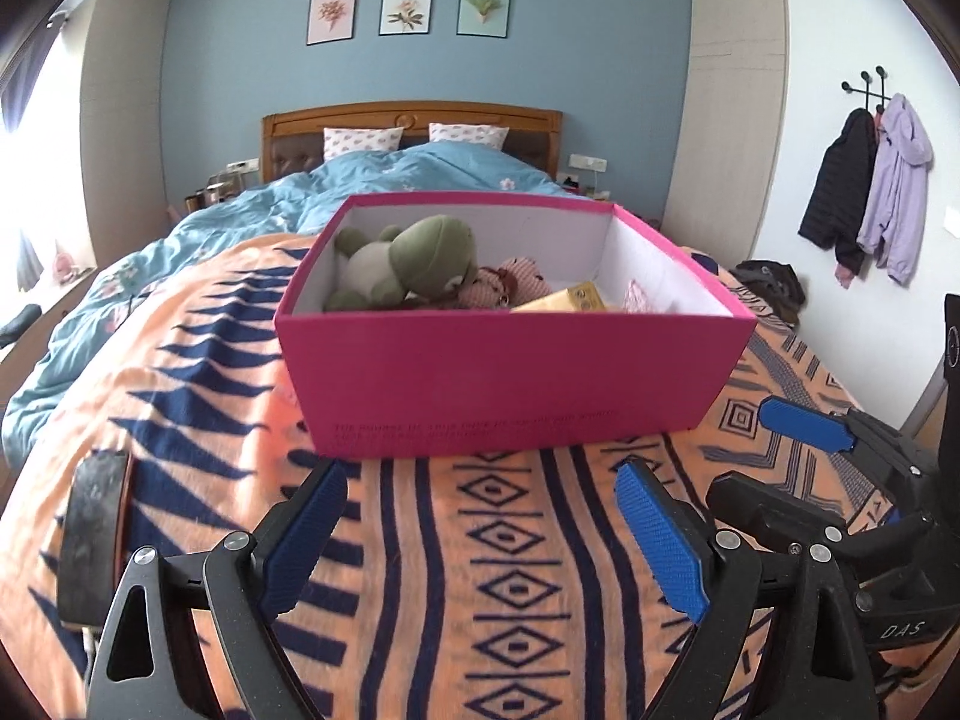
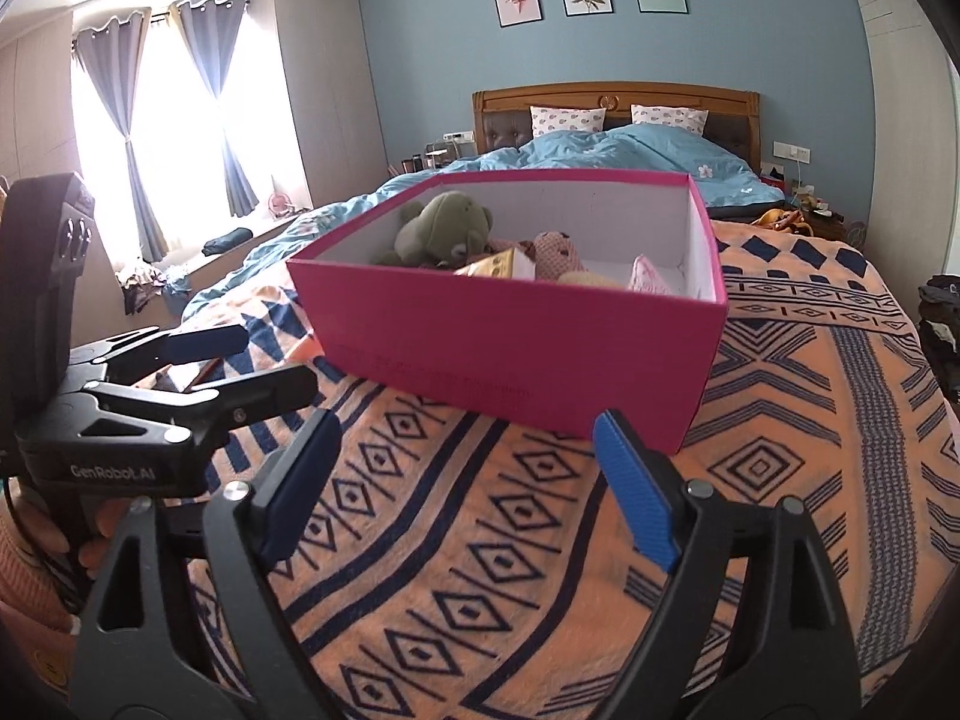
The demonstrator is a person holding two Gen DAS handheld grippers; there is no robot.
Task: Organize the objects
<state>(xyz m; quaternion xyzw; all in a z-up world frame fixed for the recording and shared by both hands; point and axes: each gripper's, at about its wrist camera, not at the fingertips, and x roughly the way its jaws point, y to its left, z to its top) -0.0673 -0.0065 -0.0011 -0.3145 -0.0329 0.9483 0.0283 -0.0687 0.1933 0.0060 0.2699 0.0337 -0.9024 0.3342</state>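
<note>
A pink box (image 1: 510, 384) stands on the orange patterned blanket (image 1: 480, 540); it also shows in the right wrist view (image 2: 528, 348). Inside lie a green plush frog (image 1: 414, 261), a pink plush toy (image 1: 510, 285), a yellow packet (image 1: 567, 300) and a small pink item (image 1: 639, 297). My left gripper (image 1: 480, 480) is open and empty, just in front of the box. My right gripper (image 2: 465, 438) is open and empty, near the box's front corner. The right gripper shows in the left wrist view (image 1: 774, 450), and the left gripper in the right wrist view (image 2: 276, 354).
A blue duvet (image 1: 360, 186) and pillows lie at the bed's head by a wooden headboard (image 1: 414, 120). A black round object (image 1: 93, 540) sits on the blanket at left. Jackets (image 1: 864, 186) hang on the right wall. Curtains and a window seat (image 2: 180, 120) are at left.
</note>
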